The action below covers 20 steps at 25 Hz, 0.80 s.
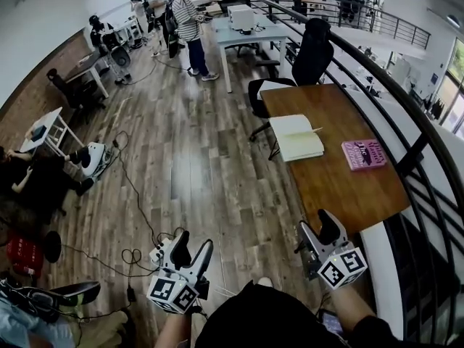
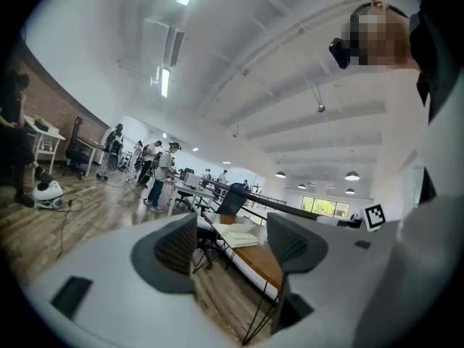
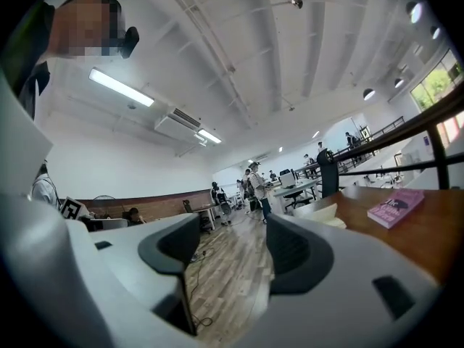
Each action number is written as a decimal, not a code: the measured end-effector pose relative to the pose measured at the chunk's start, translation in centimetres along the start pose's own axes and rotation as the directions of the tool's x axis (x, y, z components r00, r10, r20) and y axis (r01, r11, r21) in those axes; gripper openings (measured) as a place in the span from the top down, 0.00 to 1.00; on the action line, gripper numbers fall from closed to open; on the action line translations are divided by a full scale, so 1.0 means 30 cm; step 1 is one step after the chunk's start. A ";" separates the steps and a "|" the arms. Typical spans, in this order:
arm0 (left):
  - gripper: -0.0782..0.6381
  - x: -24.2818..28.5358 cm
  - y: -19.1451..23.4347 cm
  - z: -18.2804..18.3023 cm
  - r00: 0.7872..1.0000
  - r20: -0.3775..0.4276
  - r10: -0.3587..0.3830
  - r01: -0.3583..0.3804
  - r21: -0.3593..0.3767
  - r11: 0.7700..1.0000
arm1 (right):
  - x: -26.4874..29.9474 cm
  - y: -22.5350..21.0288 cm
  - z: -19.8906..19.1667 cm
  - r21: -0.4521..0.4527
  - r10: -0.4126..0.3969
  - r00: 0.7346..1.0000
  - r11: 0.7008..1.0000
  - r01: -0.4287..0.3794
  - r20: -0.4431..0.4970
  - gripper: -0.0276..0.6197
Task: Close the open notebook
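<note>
Left gripper [image 1: 192, 246], right gripper [image 1: 317, 230]: low in frame, jaws apart, empty. Left over wood floor [image 1: 217, 172]; right beside near end of brown table [image 1: 341, 191]. Open notebook [image 1: 296, 136] on table, well ahead of right gripper. Pink book [image 1: 364, 154] ahead-right of right gripper, near notebook, apart from it. Black chair [image 1: 310, 56] beyond table. Cables [image 1: 134, 256] on floor left of left gripper.

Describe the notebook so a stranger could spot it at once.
Find the brown wooden table on the right. Near its far end, before the black chair, lies the notebook. It is open, with cream pages, unlike the closed pink book beside it.
</note>
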<state>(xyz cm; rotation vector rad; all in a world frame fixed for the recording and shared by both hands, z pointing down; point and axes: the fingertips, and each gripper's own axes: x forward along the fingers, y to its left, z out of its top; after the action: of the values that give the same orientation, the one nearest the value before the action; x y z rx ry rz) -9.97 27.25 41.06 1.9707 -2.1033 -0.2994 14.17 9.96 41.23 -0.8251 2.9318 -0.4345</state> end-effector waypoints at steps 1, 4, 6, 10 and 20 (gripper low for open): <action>0.47 0.015 -0.006 0.001 1.000 0.007 0.006 -0.006 0.001 1.000 | 0.008 -0.020 0.004 0.004 0.005 1.000 1.000 -0.005 -0.002 0.52; 0.47 0.055 -0.023 0.014 0.999 0.035 0.012 -0.012 -0.013 1.000 | 0.020 -0.065 0.020 0.012 0.014 1.000 1.000 -0.014 0.002 0.52; 0.47 0.086 -0.032 0.012 0.999 0.033 0.013 -0.012 -0.036 0.999 | 0.018 -0.102 0.023 0.029 0.006 1.000 1.000 -0.006 0.009 0.53; 0.47 0.144 -0.055 -0.015 1.000 -0.011 -0.004 0.004 -0.036 0.999 | 0.011 -0.176 -0.005 0.088 -0.022 1.000 0.996 0.022 0.003 0.58; 0.47 0.343 0.019 -0.054 0.997 -0.045 -0.070 0.068 -0.038 0.997 | 0.094 -0.232 -0.047 0.061 -0.049 0.998 0.997 0.052 -0.040 0.61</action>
<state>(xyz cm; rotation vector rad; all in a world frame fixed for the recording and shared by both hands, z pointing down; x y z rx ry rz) -10.61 17.05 43.16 2.0121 -1.9905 -0.2997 15.07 3.17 44.62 -0.8944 2.9216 -0.5483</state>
